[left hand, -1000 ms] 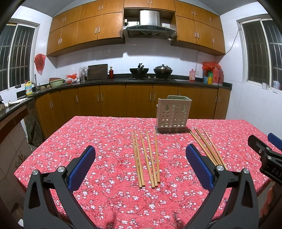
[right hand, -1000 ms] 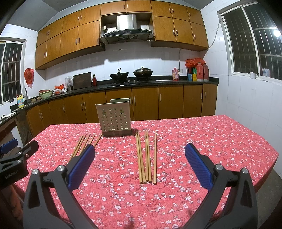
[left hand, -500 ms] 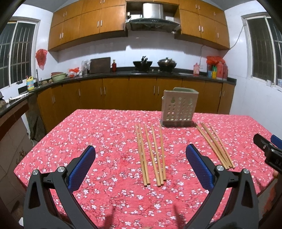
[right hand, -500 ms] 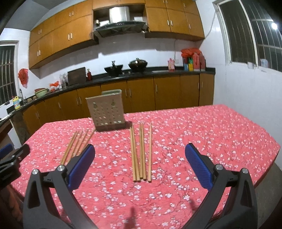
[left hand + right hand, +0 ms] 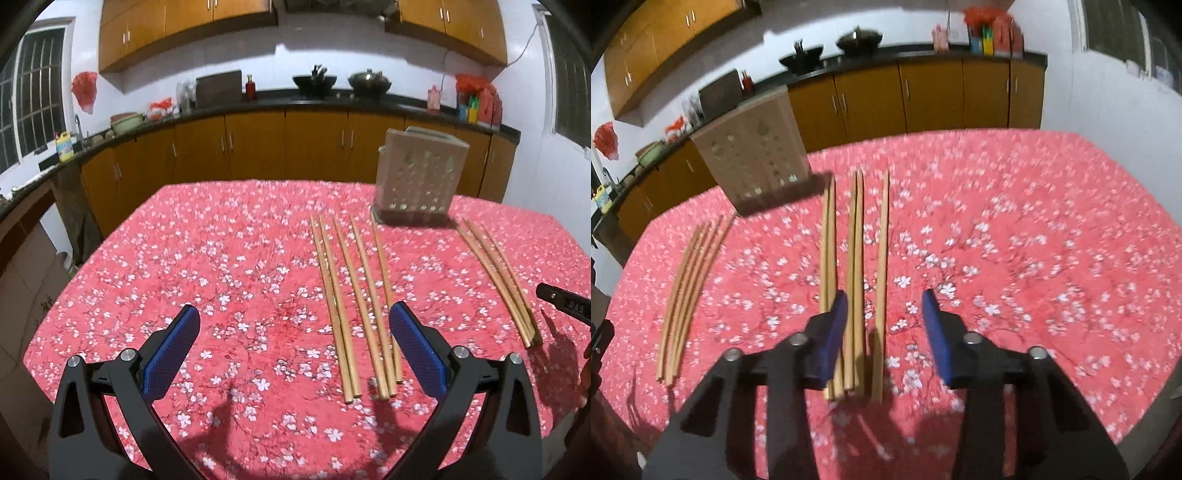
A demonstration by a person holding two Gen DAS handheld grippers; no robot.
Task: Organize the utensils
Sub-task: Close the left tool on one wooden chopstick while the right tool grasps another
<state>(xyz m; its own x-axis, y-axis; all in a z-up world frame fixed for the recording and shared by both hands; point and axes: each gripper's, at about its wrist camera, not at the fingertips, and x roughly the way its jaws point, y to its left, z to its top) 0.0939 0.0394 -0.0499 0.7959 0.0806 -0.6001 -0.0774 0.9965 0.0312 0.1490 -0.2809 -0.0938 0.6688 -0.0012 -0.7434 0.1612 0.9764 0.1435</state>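
While my right gripper stands half-open over the chopsticks, closing off-centre could scatter them; left gripper wide apart

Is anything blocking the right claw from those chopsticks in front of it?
Nothing visible does. The right gripper, jaws partly open, hangs right above the near ends of the chopsticks on the tablecloth; the holder stands beyond them.

Long tan wooden chopsticks, loose group on the red floral tablecloth: five. Second bundle of like wooden chopsticks, close-packed: about four, exact count unclear. Beige perforated plastic utensil holder, box-shaped, upright: one. Black two-finger grippers with blue pads: two.
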